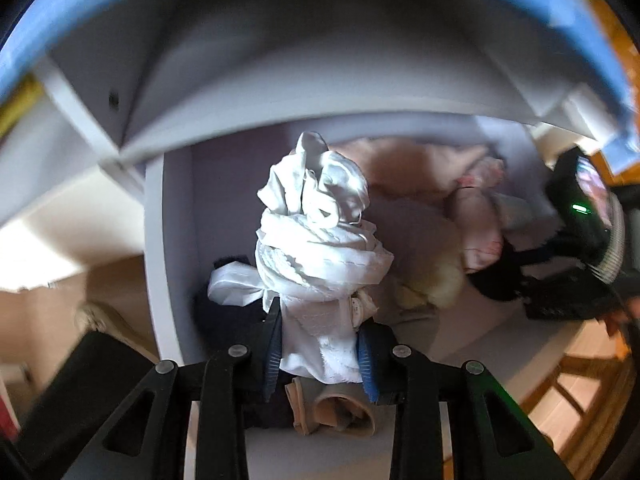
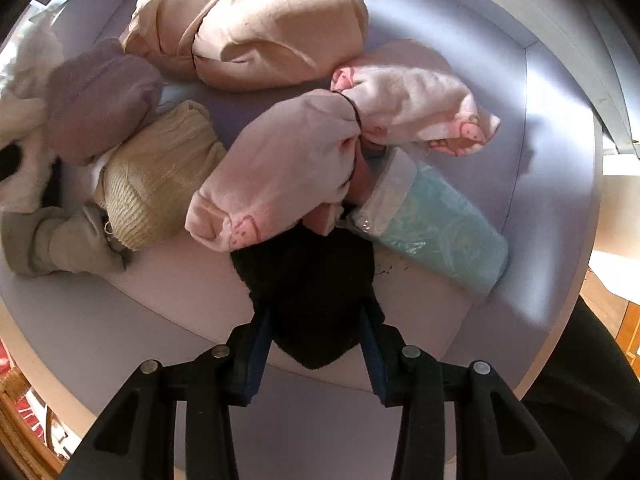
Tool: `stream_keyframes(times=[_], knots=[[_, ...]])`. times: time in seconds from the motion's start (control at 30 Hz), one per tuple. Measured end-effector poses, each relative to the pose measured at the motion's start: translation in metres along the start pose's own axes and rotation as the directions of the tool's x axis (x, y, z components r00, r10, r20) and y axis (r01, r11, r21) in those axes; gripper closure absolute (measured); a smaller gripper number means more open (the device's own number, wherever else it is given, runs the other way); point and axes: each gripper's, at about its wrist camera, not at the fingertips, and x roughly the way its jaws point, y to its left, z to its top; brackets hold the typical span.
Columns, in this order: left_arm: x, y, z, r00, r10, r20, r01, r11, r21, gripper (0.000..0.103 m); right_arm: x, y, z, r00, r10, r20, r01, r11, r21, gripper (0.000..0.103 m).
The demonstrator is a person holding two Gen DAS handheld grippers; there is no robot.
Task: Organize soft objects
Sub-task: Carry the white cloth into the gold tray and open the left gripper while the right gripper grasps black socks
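Clamping a white bundle (image 1: 320,240), the left jaws hold it upright above the shelf's (image 1: 176,240) left edge. Right jaws grip a black bundle (image 2: 312,292) pointing down at the shelf's front edge, beside pink rolls (image 2: 280,176).

1 white bundle (image 1: 320,240), 1 black (image 2: 316,280), 2 pink, 1 teal.

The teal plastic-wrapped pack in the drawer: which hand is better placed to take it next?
Neither is free, but the right is nearer. The right tongs hold a black cloth just beside the teal pack. The left tongs grip a white bundle farther away.
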Motion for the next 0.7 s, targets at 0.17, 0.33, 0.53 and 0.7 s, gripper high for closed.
stream_keyframes(times=[0.17, 0.33, 0.53, 0.7], knots=[[-0.049, -0.021, 0.002, 0.994, -0.044, 0.096, 0.034, 0.994, 0.103, 0.070, -0.001, -0.006, 0.001, 1.000, 0.007, -0.002, -0.007, 1.000, 0.008, 0.061], [-0.090, -0.043, 0.002, 0.986, -0.068, 0.154, 0.032, 0.973, 0.229, 0.070, 0.001, -0.008, 0.002, 1.000, -0.001, -0.004, 0.001, 1.000, 0.001, 0.061], [-0.139, -0.064, -0.003, 0.964, -0.195, 0.181, 0.138, 0.949, 0.284, 0.070, -0.001, -0.004, 0.003, 1.000, 0.004, -0.007, -0.004, 1.000, 0.006, 0.061], [-0.192, -0.062, 0.016, 0.910, -0.326, 0.257, 0.273, 0.936, 0.221, 0.070, 0.001, -0.004, 0.002, 1.000, -0.003, -0.005, 0.003, 1.000, -0.002, 0.061]])
